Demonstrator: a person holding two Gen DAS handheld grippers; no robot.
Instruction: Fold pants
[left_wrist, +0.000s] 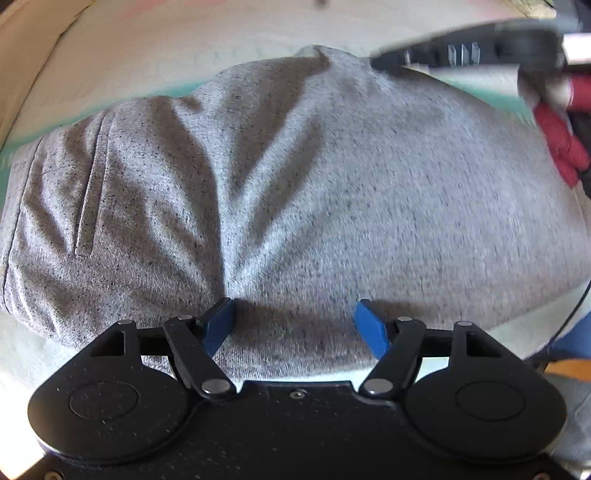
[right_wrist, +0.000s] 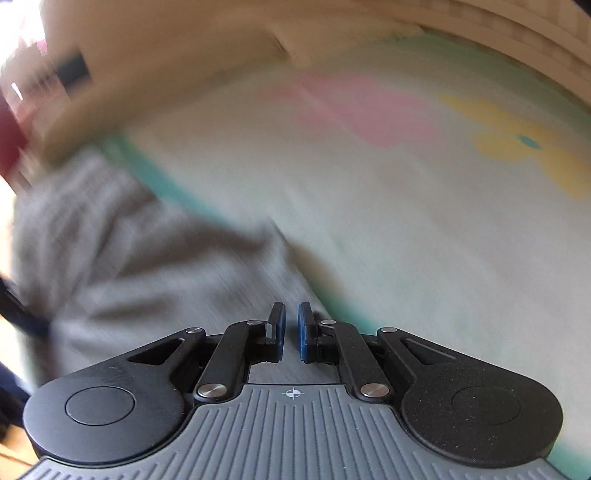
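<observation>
Grey speckled pants (left_wrist: 295, 192) lie bunched and wrinkled on a pale sheet, filling most of the left wrist view. My left gripper (left_wrist: 295, 325) is open, its blue pads (left_wrist: 369, 328) spread wide over the near edge of the pants, holding nothing. In the right wrist view the pants (right_wrist: 129, 258) show blurred at the left. My right gripper (right_wrist: 291, 330) has its blue pads almost together with a narrow gap and nothing between them, just above the pants' right edge. The right gripper also shows at the top right of the left wrist view (left_wrist: 373, 63).
The pale sheet (right_wrist: 406, 221) has a teal stripe, a pink patch and a yellow flower print (right_wrist: 524, 144). A person's red sleeve (left_wrist: 561, 147) is at the right. A wooden bed frame (right_wrist: 480, 22) runs along the far edge.
</observation>
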